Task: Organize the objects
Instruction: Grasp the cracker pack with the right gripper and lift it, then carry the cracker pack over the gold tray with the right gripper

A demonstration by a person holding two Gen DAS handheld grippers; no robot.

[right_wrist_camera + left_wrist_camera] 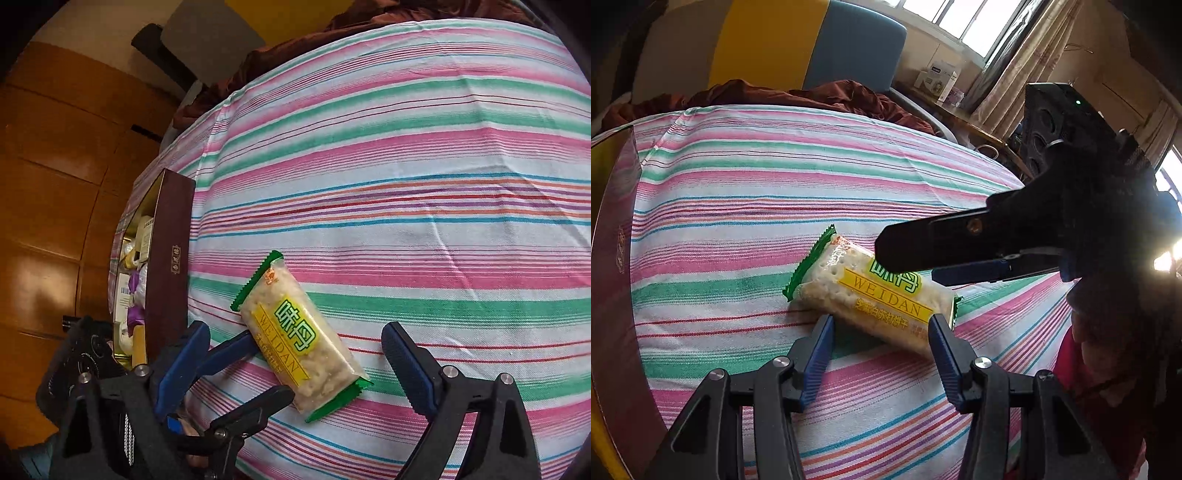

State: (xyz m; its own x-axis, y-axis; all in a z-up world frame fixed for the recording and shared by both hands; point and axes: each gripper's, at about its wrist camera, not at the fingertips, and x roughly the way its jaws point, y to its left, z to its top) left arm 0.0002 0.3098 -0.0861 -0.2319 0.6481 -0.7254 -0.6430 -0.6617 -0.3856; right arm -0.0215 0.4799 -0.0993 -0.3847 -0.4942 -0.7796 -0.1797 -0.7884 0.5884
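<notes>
A striped bedsheet fills the frame centre, with a yellow-and-blue headboard and dark red blanket at top, bright windows with patterned curtains upper right, and wooden cabinet panels at left.

Daylight is being admitted through the windows at upper right of the left wrist view, and harsh glare is being thrown at the right edge. The right gripper is being rendered as a near-black silhouette. The striped sheet is being lit evenly; its stripes are being bowed by fisheye distortion, and the corners are being vignetted black.
</notes>
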